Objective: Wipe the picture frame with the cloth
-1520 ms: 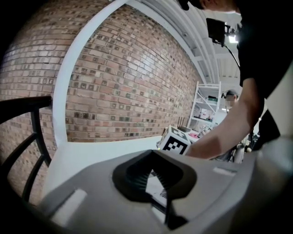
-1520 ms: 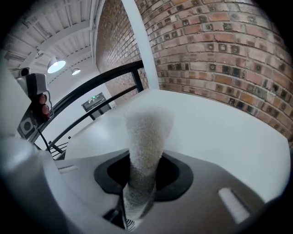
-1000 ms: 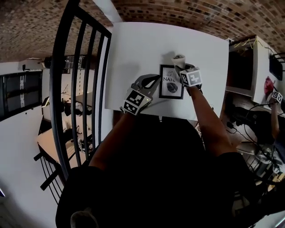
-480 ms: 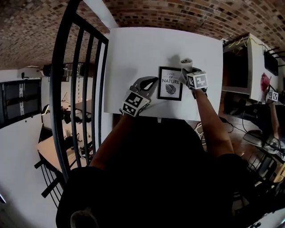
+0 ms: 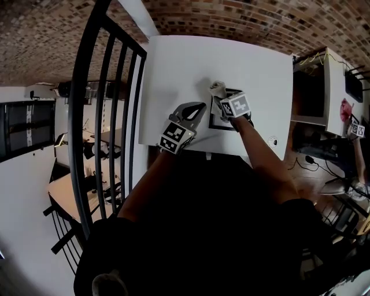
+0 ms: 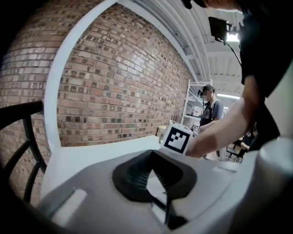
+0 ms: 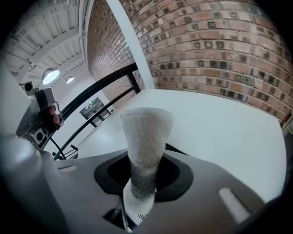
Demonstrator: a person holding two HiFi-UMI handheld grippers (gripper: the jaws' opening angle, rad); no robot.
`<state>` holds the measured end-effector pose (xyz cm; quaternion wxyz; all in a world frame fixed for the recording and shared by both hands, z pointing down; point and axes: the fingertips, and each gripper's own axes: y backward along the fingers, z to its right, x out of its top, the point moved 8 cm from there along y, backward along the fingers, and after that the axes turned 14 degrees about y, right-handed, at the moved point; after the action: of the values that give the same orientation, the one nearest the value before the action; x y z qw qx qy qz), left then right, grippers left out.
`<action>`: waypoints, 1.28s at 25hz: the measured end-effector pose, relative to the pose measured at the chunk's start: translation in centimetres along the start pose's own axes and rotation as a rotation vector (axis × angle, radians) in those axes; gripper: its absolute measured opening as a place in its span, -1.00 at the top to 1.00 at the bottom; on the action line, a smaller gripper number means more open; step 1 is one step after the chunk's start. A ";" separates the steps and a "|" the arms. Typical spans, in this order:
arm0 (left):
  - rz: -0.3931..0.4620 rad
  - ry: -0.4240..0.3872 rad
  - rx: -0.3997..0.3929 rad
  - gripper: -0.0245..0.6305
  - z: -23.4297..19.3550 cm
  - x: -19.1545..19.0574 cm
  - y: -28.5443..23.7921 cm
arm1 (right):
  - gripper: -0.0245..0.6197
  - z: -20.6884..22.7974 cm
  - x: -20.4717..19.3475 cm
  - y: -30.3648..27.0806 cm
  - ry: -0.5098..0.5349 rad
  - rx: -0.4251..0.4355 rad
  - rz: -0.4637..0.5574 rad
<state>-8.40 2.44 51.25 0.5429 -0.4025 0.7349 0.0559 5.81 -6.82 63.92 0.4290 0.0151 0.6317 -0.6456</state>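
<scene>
A black-framed picture (image 5: pixel 217 121) lies flat on the white table (image 5: pixel 173 69); most of it is hidden under my right gripper. My right gripper (image 5: pixel 223 97) is over the frame's upper left part, shut on a rolled pale cloth (image 5: pixel 217 88). The cloth (image 7: pixel 144 137) sticks out past the jaws as a fuzzy column. My left gripper (image 5: pixel 198 107) rests on the table just left of the frame. Its ribbed pads (image 6: pixel 137 176) meet at the tips with nothing between them. The right gripper's marker cube (image 6: pixel 176 137) and the person's forearm show beyond it.
A black metal railing (image 5: pixel 110 115) runs along the table's left side. To the right stands a white shelf unit (image 5: pixel 324 87) with cables on the floor below. A brick wall (image 5: pixel 231 17) lies behind the table. Another person (image 6: pixel 209 107) stands far off.
My right gripper has carried the cloth leftward from the frame's upper right corner to its upper left, covering the print. The left gripper has barely moved.
</scene>
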 end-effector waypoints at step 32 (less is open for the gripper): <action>-0.085 -0.015 -0.156 0.92 2.2 0.7 -4.0 | 0.58 6.0 -8.5 6.8 -0.214 -0.194 0.001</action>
<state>-4.20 0.52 51.18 0.5172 -0.4742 0.7065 0.0929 18.21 -6.07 64.48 0.4937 -0.0951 0.6416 -0.5793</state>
